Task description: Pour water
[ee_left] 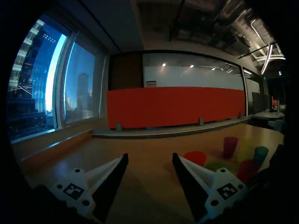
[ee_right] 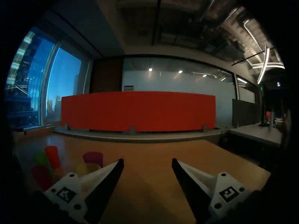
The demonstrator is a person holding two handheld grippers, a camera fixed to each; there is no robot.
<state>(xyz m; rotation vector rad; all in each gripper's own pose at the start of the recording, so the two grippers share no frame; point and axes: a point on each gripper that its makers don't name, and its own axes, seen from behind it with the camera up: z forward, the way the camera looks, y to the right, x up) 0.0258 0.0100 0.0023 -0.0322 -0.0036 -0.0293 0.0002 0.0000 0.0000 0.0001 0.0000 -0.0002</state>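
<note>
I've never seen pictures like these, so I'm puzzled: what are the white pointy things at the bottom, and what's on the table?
Those pointy things are the fingers of grabbing tools; a person holds one in each hand. A camera rides on each tool, so one picture looks along the left gripper, the other along the right gripper. Both are open and hold nothing. Below them is a brown wooden table. On it stand colourful cups, including a tall purple cup, a red cup and a teal cup. Behind runs a long orange-red partition wall.
</note>
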